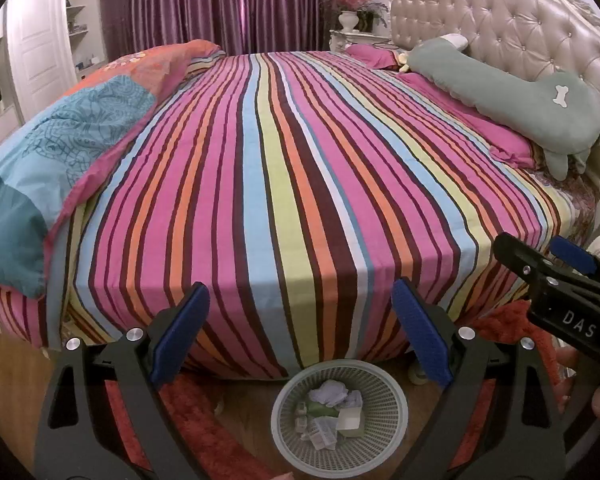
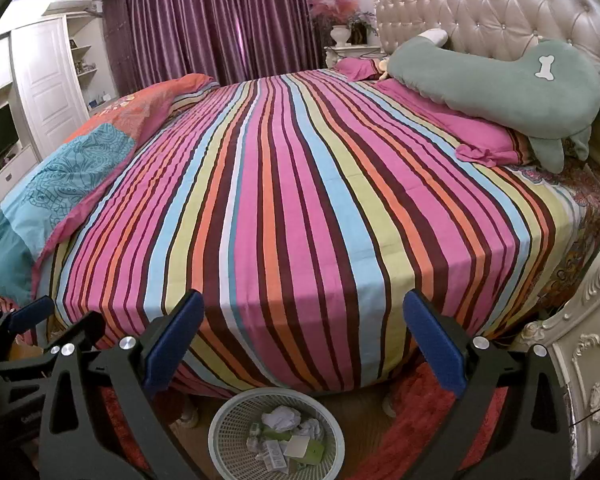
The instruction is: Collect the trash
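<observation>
A pale mesh waste basket (image 1: 396,412) (image 2: 228,428) stands on the floor at the foot of the striped bed (image 1: 284,184) (image 2: 292,208). Crumpled tissues (image 1: 332,392) (image 2: 282,418), small boxes and wrappers lie inside it. My left gripper (image 1: 300,332) hangs above and in front of the basket, open, nothing between its blue pads. My right gripper (image 2: 304,344) is likewise open and empty over the basket; it also shows at the right edge of the left wrist view as the right gripper (image 1: 540,264). No loose trash shows on the bed.
A folded blue and orange quilt (image 1: 60,148) (image 2: 60,184) lies on the bed's left side. A green plush pillow (image 1: 512,100) (image 2: 492,84) and pink pillows rest by the tufted headboard (image 1: 520,20). A red rug (image 1: 204,436) covers the floor. A white carved nightstand (image 2: 584,364) stands at right.
</observation>
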